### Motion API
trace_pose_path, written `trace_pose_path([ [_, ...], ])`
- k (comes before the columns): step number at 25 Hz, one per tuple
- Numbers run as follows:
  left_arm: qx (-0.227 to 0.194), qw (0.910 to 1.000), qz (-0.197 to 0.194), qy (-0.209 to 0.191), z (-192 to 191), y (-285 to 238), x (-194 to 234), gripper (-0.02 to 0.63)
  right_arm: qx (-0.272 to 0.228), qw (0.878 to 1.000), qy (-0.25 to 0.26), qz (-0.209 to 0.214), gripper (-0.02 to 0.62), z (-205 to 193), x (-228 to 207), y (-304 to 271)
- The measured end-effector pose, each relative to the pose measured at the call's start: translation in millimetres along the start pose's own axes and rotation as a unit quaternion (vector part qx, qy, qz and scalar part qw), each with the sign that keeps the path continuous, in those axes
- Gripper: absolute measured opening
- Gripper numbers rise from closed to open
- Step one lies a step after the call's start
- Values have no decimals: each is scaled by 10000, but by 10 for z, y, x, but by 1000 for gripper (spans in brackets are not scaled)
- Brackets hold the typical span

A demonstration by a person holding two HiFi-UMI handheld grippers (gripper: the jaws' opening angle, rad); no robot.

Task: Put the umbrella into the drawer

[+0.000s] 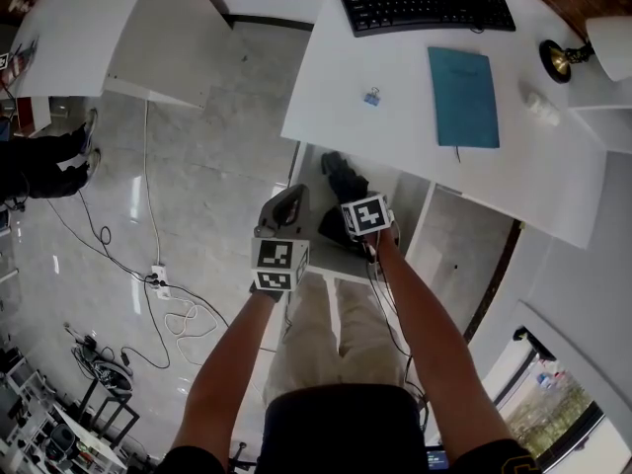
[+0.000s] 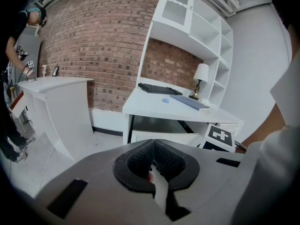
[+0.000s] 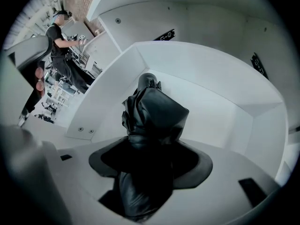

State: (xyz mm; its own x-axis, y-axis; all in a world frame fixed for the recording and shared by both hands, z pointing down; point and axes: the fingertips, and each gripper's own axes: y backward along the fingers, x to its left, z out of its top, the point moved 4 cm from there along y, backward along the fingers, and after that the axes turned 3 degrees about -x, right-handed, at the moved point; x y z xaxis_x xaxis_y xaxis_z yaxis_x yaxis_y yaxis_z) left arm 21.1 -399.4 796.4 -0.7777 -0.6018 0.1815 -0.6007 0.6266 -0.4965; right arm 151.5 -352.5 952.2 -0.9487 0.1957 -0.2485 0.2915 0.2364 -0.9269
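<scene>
The black folded umbrella (image 1: 336,181) lies inside the open white drawer (image 1: 400,194) under the desk. In the right gripper view the umbrella (image 3: 154,111) reaches from between the jaws toward the drawer's back wall (image 3: 211,93). My right gripper (image 1: 354,233) points steeply down over it, jaws spread wide on either side of the umbrella (image 3: 150,158). My left gripper (image 1: 288,199) hovers just left of the drawer's front, with its pads together and nothing held (image 2: 153,146).
The white desk (image 1: 405,117) above the drawer carries a keyboard (image 1: 425,3), a teal notebook (image 1: 462,97), a binder clip (image 1: 371,97) and a lamp (image 1: 568,57). A power strip with cables (image 1: 158,282) lies on the floor at left. A second white table (image 1: 118,28) stands far left.
</scene>
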Motion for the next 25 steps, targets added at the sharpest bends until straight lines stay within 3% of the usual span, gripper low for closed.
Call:
trace_pose_path([
  [9,92,9999,65,88,-24,-18,42,18,-65,10000,17,-40,262,39,6,75],
  [13,419,9989,132,159,-54,143,19,18,-282,9995,-109,-107,141,85,83,461],
  [15,438,9988,108,186,37,287,-49,18,-469,9987,-80,-164,36,167,112,732],
  [16,430,9988,110,204,93,369,-77,17,-575,9982,-62,-157,20,209,143,869],
  [21,321,9985,260,355,446,720,-186,18,-1254,9919,192,-58,2,446,351,1685],
  [25,-15,9996,131,240,1000,1012,-309,18,-2124,9766,307,-123,0,696,551,2519],
])
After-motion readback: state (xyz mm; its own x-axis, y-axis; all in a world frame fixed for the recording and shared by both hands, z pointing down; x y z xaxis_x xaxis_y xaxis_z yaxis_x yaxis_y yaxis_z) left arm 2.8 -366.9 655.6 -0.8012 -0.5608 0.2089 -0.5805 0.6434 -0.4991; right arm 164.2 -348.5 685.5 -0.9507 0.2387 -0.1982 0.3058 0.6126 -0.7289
